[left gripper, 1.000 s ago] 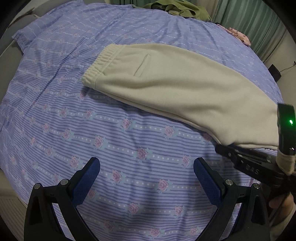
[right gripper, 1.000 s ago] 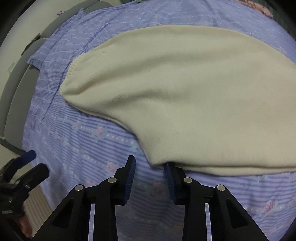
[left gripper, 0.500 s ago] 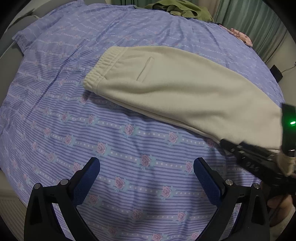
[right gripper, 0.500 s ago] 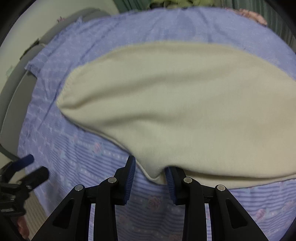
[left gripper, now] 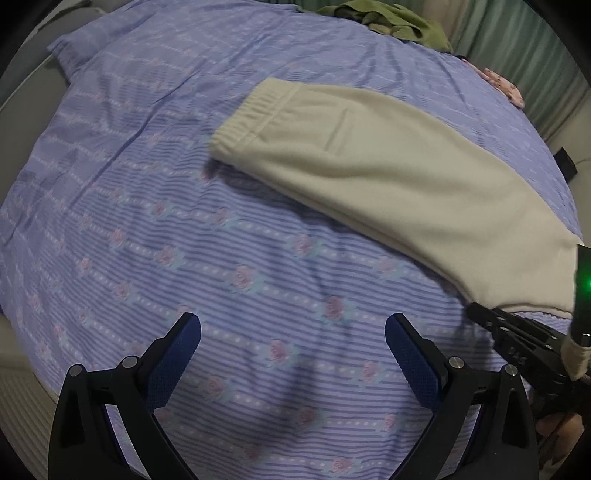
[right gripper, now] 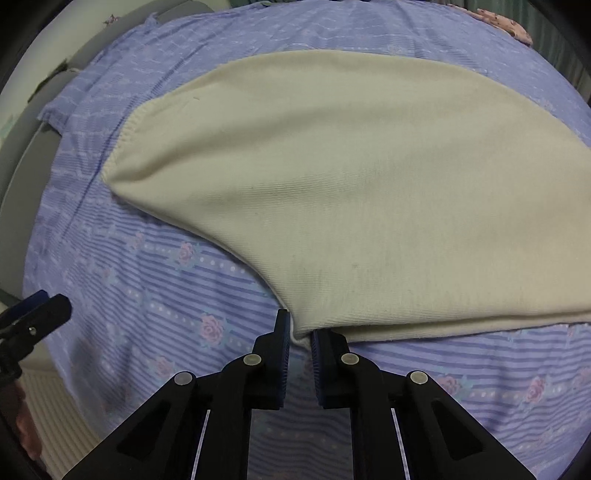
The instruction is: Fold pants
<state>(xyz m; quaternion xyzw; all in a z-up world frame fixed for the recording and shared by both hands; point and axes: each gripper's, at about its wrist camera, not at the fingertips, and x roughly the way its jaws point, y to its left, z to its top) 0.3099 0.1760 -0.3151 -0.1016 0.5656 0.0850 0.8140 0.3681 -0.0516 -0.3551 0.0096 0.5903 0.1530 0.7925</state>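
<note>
Cream pants [left gripper: 388, 177] are lying flat on the bed [left gripper: 184, 236], already doubled leg over leg, with the elastic waistband [left gripper: 255, 114] at the far left and the leg ends nearest the right gripper [right gripper: 299, 341]. The right gripper's fingers [right gripper: 282, 343] are closing narrowly on the near corner of the leg hem [right gripper: 301, 328]; the cloth is sitting between the pads, though whether both layers are caught cannot be told. The left gripper [left gripper: 293, 356] is hovering over bare sheet with its fingers spread wide and holding nothing.

Judged step: securing the hem before carrying it toward the waistband. To do this well, both layers should be pinched deep between the pads, and the left gripper should be taking the other hem corner so the fold line is running straight.

Surroundings: an olive garment [left gripper: 391, 22] is lying at the far edge of the bed, a pink patterned cloth [left gripper: 504, 83] at the far right, green curtains [left gripper: 517, 44] beyond. All are lying well apart from the pants; nothing is obstructing the fold path.
</note>
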